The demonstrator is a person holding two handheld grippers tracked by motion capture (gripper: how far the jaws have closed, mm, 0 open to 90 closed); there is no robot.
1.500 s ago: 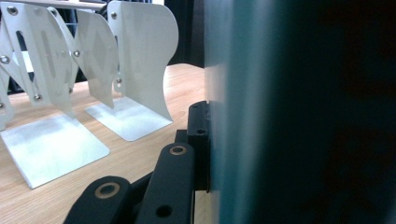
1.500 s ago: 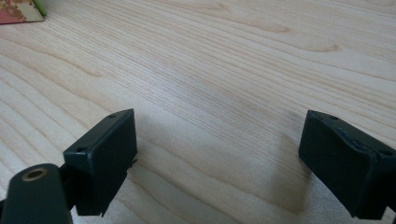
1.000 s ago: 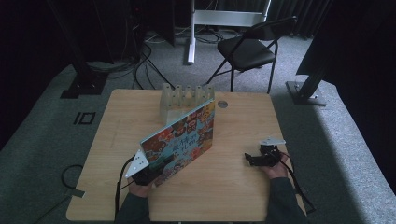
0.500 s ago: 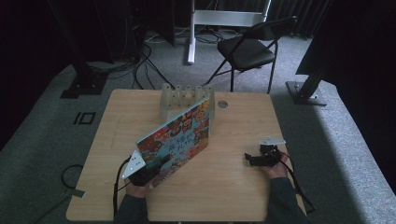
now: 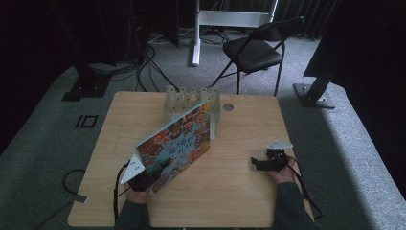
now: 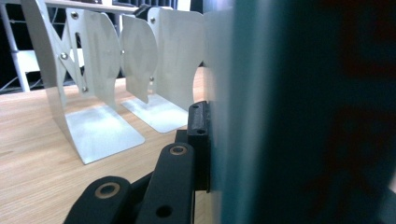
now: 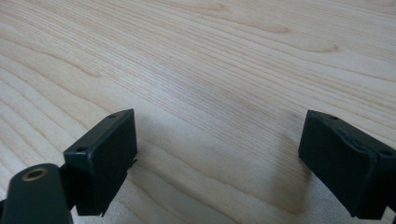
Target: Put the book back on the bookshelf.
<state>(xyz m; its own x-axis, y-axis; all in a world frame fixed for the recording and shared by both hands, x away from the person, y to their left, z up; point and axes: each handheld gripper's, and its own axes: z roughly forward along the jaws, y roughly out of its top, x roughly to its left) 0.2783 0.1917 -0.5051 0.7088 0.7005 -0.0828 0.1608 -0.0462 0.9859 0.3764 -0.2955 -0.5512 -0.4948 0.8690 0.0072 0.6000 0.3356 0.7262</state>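
Observation:
A colourful picture book (image 5: pixel 179 139) stands tilted on edge over the middle of the wooden table (image 5: pixel 230 196). My left gripper (image 5: pixel 149 176) is shut on the book's near lower corner. Its far end lies against the white metal bookend rack (image 5: pixel 191 98). In the left gripper view, one black finger (image 6: pixel 198 135) presses the book's teal cover (image 6: pixel 299 112), and the bookends (image 6: pixel 93 93) stand just beyond. At the right, my right gripper (image 5: pixel 258 163) rests low over the table with its jaws wide open. Between them lies bare wood (image 7: pixel 210 56).
A small round grommet (image 5: pixel 228 107) sits in the tabletop beside the rack. A black folding chair (image 5: pixel 253 52) and stand bases are on the carpet behind the table. Cables trail from both grippers toward the near edge.
The left gripper has shifted the book slightly to the left and nearer, and the book now stands a little steeper. The right gripper has stayed in place, open.

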